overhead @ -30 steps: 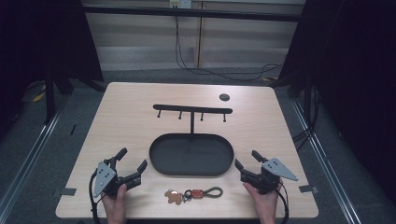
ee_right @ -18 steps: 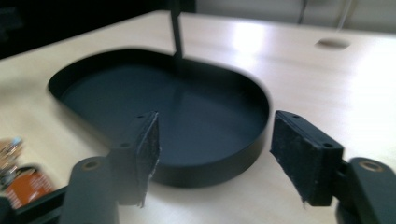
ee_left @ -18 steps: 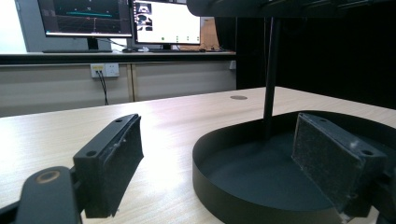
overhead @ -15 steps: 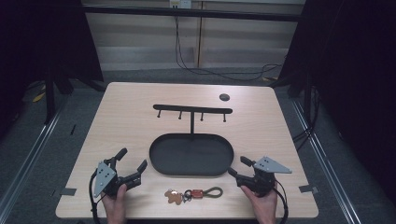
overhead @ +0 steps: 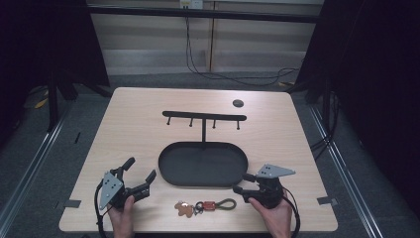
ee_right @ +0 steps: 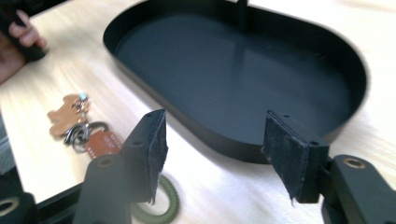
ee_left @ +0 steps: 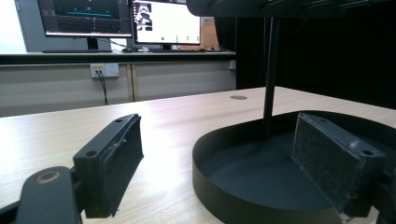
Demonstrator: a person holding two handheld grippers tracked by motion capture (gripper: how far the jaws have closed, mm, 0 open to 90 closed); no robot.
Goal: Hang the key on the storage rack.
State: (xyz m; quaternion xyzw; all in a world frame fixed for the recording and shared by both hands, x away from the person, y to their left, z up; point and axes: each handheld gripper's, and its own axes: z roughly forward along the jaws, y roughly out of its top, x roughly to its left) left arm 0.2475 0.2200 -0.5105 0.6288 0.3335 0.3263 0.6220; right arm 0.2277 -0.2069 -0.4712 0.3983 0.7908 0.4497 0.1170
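Tabletop (overhead: pixel 124 124) unchanged, right claw (overhead: pixel 239 182) now turned toward keychain (overhead: pixel 204 205).

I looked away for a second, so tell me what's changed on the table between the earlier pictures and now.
The right gripper has turned and swung inward toward the keychain at the table's near edge, jaws open, nothing grasped. The left gripper stayed put, jaws open beside the black oval tray. The keychain and the hook stand rising from the tray have not moved.
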